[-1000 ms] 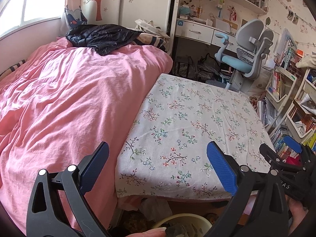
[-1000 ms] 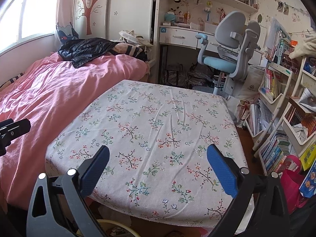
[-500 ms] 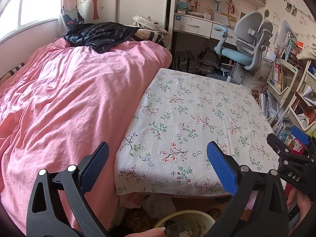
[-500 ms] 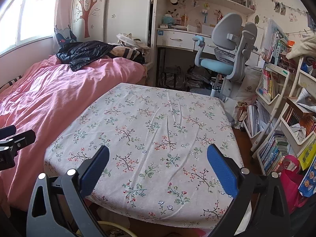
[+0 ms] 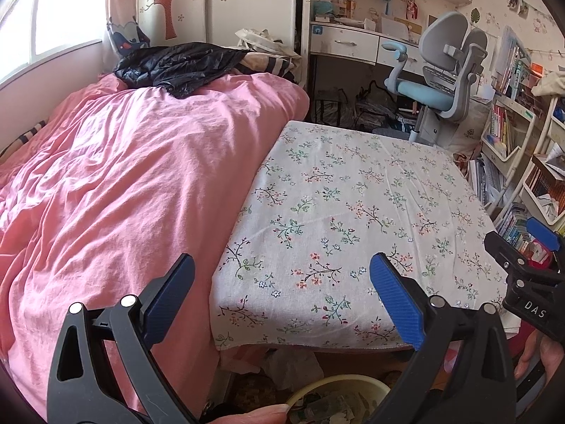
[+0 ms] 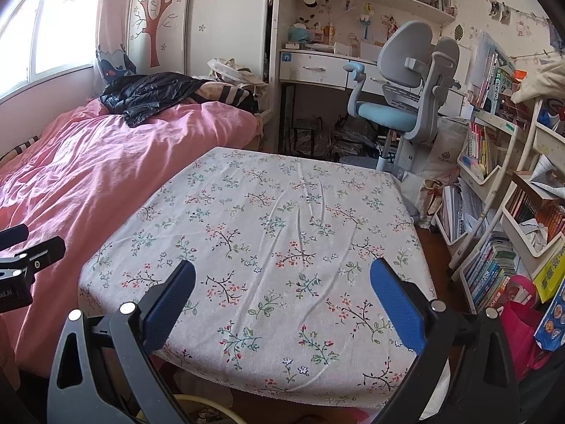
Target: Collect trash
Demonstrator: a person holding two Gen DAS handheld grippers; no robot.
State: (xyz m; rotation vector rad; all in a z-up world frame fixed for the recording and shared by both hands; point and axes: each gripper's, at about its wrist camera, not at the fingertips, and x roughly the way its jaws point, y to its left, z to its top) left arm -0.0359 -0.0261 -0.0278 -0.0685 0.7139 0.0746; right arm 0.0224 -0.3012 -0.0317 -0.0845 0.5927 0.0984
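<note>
The pale yellow bin point(image 5: 339, 394) sits on the floor at the near edge of the left wrist view, below the near edge of the floral-covered counter point(image 5: 353, 212), and it already holds a jumble of crumpled wrappers and scraps, so some trash looks to be collected. In the right wrist view only a curved sliver of its rim point(image 6: 197, 401) shows at the bottom. The counter top is bare in both views, with no loose litter on the floral cloth, which suggests this surface is finished; whether anything is left elsewhere cannot be told, though a crumpled whitish piece point(image 5: 293, 364) lies on the floor under the counter edge, just beyond the bin, and may be next. The left gripper point(image 5: 282, 293) hangs above the bin with its blue pads spread wide and nothing between them; the bin is below and slightly nearer than its fingertips. The right gripper point(image 6: 282, 293) is likewise wide and empty, poised over the near part of the counter, with the bin rim below it toward the left. To the left lies a bed with a pink duvet point(image 5: 123, 176); far off stands a desk chair point(image 6: 406, 99).
</note>
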